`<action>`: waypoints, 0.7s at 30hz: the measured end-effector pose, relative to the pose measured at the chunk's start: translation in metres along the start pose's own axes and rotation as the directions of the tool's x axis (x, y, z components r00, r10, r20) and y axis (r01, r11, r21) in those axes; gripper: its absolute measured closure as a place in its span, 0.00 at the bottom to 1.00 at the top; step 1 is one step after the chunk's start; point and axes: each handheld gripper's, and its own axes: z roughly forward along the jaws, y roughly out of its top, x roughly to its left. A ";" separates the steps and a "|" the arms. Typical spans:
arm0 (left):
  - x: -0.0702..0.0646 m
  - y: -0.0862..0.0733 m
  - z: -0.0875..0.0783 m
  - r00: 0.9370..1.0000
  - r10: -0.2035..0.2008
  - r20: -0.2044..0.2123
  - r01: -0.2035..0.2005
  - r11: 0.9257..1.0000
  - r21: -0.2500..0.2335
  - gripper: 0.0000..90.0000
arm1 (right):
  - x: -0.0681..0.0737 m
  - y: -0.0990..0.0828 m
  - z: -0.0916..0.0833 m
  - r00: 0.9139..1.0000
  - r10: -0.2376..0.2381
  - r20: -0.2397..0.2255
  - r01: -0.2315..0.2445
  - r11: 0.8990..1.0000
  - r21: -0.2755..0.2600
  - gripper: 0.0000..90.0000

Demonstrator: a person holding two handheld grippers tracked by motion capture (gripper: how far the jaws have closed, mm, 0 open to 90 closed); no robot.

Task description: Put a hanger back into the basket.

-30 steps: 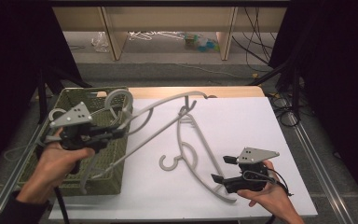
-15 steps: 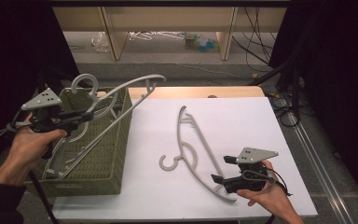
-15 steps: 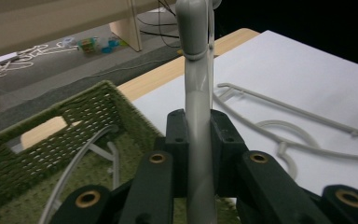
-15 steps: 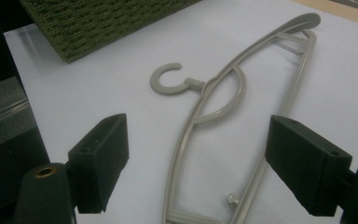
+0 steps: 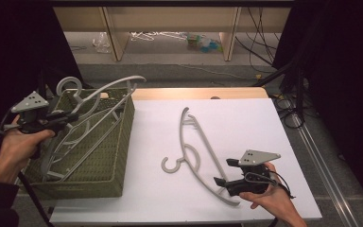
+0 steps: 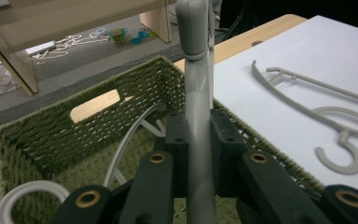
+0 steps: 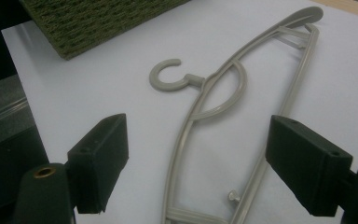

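Grey plastic is what the left gripper (image 5: 68, 116) has hold of: its black jaws are clamped on the arm of a grey hanger (image 5: 106, 90), which it holds tilted over the green woven basket (image 5: 118, 156) at the left side of the table. In the left gripper view the hanger's arm (image 6: 198, 140) runs straight up between the two pads, pinched tight, with the basket's rim (image 6: 121, 79) below and behind it. That hanger's hook rises above the basket's far left corner, and its long arm reaches out past the far rim. More grey hangers (image 5: 66, 151) lie inside the basket, leaning along its length. On the white tabletop (image 5: 246, 118) another hanger (image 5: 194, 151) lies flat, well apart from the basket, its hook pointing toward the basket side. The right gripper (image 5: 224, 177) rests low on the table at that hanger's near end, its jaws spread wide; in the right gripper view the flat hanger (image 7: 223, 107) lies between and beyond the two open pads, touched by neither.
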 end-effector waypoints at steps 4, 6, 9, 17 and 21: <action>0.008 -0.008 -0.001 1.000 -0.012 -0.026 0.013 1.000 0.016 0.88 | 0.000 0.000 0.000 1.000 0.001 0.000 -0.001 1.000 0.001 0.25; 0.013 -0.012 -0.002 0.999 -0.024 -0.031 0.024 1.000 0.017 0.88 | 0.000 0.000 0.000 1.000 0.001 0.001 -0.001 1.000 0.003 0.25; 0.018 -0.018 -0.003 0.998 -0.028 -0.053 0.030 0.999 0.032 0.88 | 0.000 -0.001 0.001 1.000 0.005 -0.006 -0.005 1.000 0.009 0.25; 0.029 -0.031 -0.005 0.995 -0.040 -0.087 0.045 0.997 0.062 0.88 | -0.001 -0.001 0.002 1.000 -0.005 -0.008 0.006 1.000 0.011 0.25; 0.034 -0.040 -0.001 0.995 -0.057 -0.086 0.064 0.995 0.080 0.88 | -0.001 -0.001 0.002 1.000 -0.002 -0.007 0.002 1.000 0.009 0.25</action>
